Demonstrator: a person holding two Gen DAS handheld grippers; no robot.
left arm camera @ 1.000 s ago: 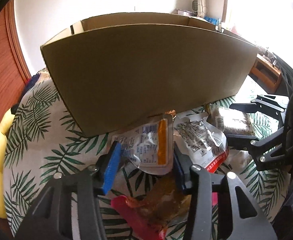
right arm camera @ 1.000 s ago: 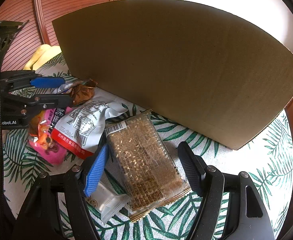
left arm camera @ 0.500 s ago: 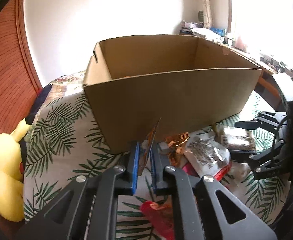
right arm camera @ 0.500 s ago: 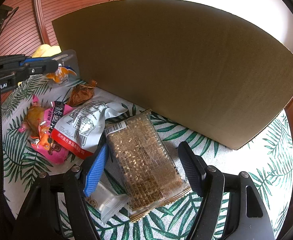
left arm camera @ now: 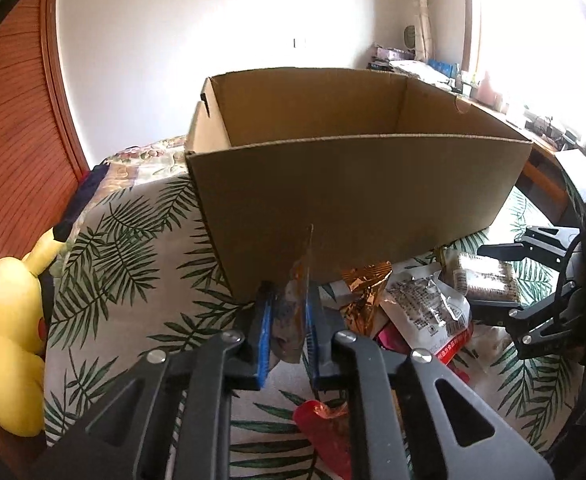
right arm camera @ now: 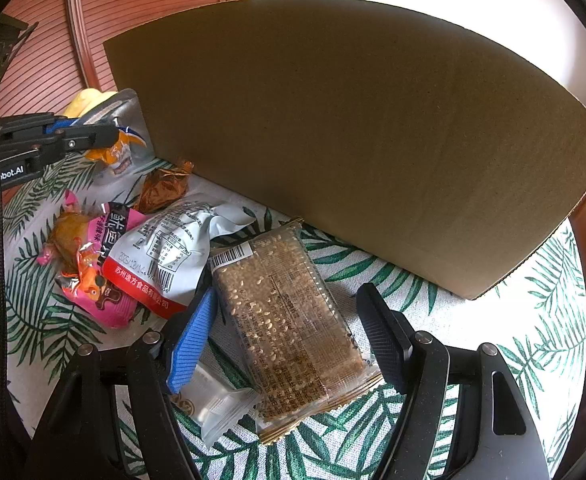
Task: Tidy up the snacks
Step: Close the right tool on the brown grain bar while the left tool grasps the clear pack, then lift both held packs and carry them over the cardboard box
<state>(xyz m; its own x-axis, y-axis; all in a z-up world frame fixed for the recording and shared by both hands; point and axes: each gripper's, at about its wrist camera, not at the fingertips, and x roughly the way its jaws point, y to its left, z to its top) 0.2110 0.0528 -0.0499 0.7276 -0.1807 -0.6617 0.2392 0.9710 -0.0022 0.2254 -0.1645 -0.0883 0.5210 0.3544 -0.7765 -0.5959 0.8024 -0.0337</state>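
1. Left tongs (left arm camera: 287, 322) are clamped on a silver pouch (left arm camera: 293, 304), held edge-on between the blue pads (left arm camera: 264, 332), lifted clear of the leaf-print cloth (left arm camera: 133, 248).
2. From the right wrist view the same pouch (right arm camera: 123, 132) shows silver with orange print, hanging from the left tongs (right arm camera: 93, 136) just beside the box's near-left corner.
3. Cardboard box (left arm camera: 353, 184) stands open-topped on the cloth, near wall facing the tongs. Its floor is hidden behind the near wall.
4. Right tongs (right arm camera: 289, 332) are spread apart, one finger on each side of a sesame bar (right arm camera: 293, 320) in clear wrap; the bar lies flat on the cloth, and I cannot tell if the pads touch it.
5. Loose snacks left of the bar: a white-and-red pouch (right arm camera: 169, 256) overlapping a pink packet (right arm camera: 93, 276), and a brown foil sweet (right arm camera: 163, 188) near the box wall.
6. A small clear-wrapped pack (right arm camera: 213, 404) lies under the right tongs' blue pad (right arm camera: 191, 344), touching the bar's lower corner.
7. A red wrapper (left arm camera: 325, 432) lies on the cloth below the left tongs.
8. Yellow plush toy (left arm camera: 9, 344) sits at the cloth's left edge, well apart from the snacks.
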